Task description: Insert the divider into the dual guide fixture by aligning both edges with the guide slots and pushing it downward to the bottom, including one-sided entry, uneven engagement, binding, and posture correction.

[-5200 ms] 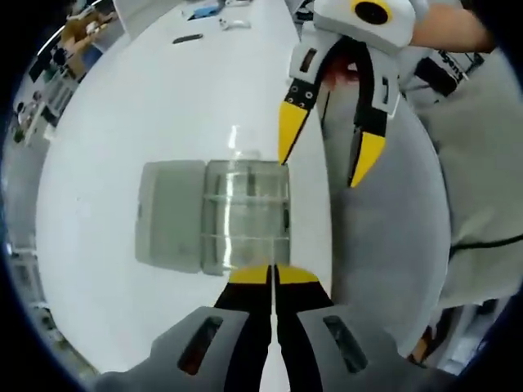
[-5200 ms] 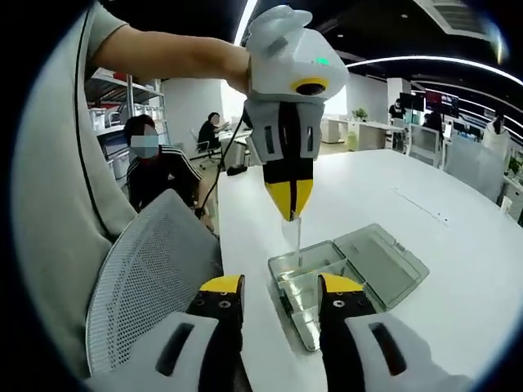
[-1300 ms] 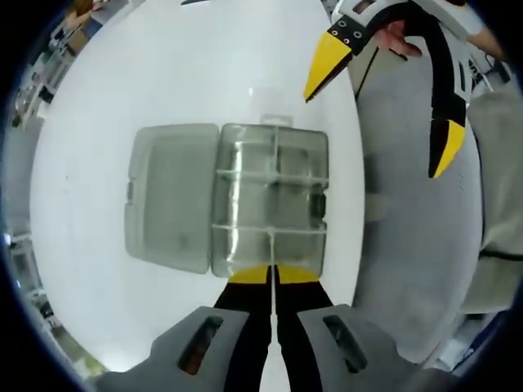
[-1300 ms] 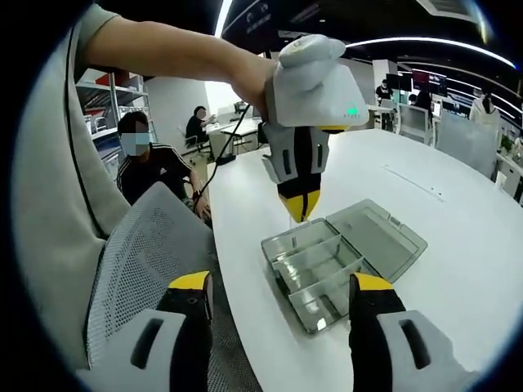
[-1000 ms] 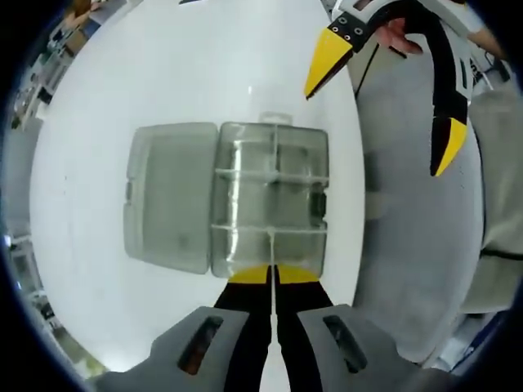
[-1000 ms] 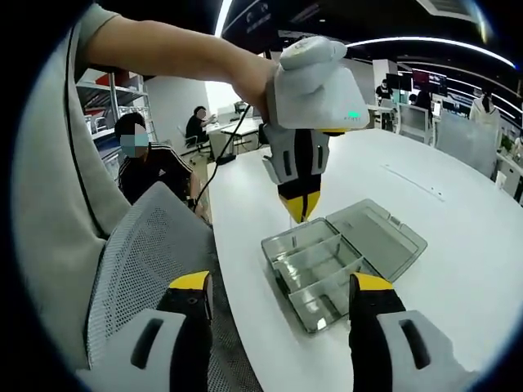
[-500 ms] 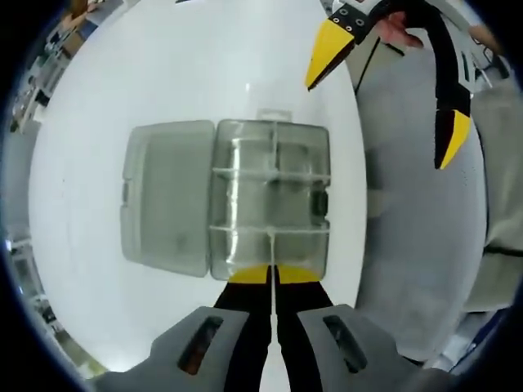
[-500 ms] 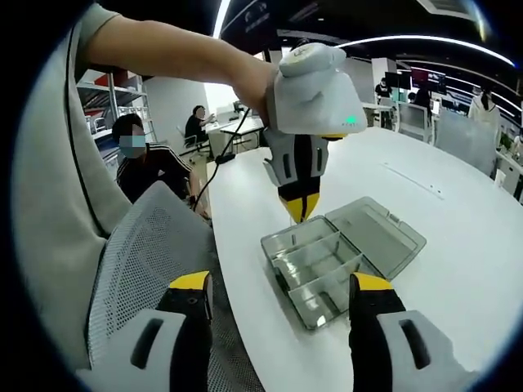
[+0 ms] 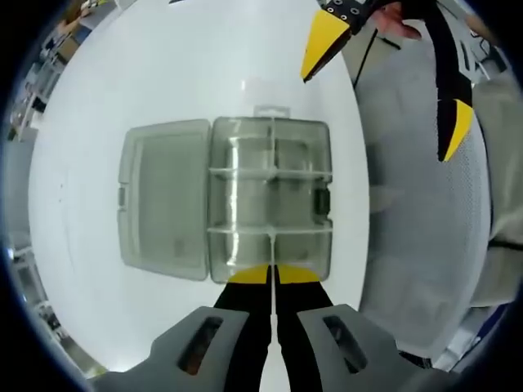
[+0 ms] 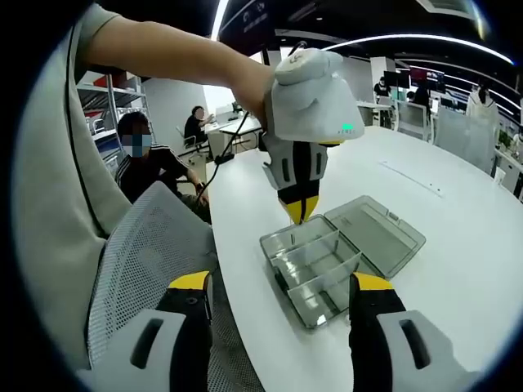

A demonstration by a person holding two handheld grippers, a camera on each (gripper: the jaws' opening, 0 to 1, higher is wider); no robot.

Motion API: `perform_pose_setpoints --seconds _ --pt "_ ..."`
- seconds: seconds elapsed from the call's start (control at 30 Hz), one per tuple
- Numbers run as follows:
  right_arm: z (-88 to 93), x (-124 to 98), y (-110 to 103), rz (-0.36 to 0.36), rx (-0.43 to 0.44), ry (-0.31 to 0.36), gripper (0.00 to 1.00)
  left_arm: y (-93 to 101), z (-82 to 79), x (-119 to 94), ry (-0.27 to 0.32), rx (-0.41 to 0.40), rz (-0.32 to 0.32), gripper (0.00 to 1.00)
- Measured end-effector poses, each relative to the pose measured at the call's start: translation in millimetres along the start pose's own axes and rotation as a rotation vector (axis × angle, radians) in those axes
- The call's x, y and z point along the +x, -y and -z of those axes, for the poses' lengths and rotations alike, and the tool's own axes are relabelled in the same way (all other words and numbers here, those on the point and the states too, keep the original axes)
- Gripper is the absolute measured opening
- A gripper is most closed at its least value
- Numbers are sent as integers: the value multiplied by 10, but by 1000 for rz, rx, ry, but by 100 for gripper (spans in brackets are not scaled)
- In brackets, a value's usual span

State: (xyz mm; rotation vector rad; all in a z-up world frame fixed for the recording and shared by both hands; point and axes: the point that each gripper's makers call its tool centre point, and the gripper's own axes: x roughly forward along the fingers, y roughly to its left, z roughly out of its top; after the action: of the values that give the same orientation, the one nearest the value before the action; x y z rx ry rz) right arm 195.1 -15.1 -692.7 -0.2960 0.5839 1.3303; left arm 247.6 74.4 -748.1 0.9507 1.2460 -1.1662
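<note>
left hand-held gripper (image 9: 272,275) pinching clear divider (image 9: 270,245) in compartment box (image 9: 270,200), right hand-held gripper (image 10: 282,287) wide open, empty

A white bench (image 9: 188,65) with a smooth, glossy top and a rounded edge carries the things. In the right gripper view the bench (image 10: 458,212) runs long into the room, its near edge curving beside a grey mesh chair back.

Directly on it lies a clear plastic compartment box (image 9: 270,200), open, near that rounded edge. Its hinged lid (image 9: 163,200) is folded out flat on the bench on the side away from the edge. In the right gripper view the box (image 10: 315,273) sits with the lid (image 10: 376,233) lying further in on the white top.

Thin clear walls split the tray into compartments.
</note>
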Motion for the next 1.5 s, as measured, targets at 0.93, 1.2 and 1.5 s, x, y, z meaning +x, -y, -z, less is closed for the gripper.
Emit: perform_pose_setpoints --seconds 0.93,1.2,1.5 --pt "42 5 26 0 12 -4 65 -17 21 157 -9 18 6 0" --pt "72 1 35 2 17 -8 65 -16 25 205 -14 13 12 0" --pt "70 18 32 0 20 -8 65 -20 46 251 -16 3 18 0"
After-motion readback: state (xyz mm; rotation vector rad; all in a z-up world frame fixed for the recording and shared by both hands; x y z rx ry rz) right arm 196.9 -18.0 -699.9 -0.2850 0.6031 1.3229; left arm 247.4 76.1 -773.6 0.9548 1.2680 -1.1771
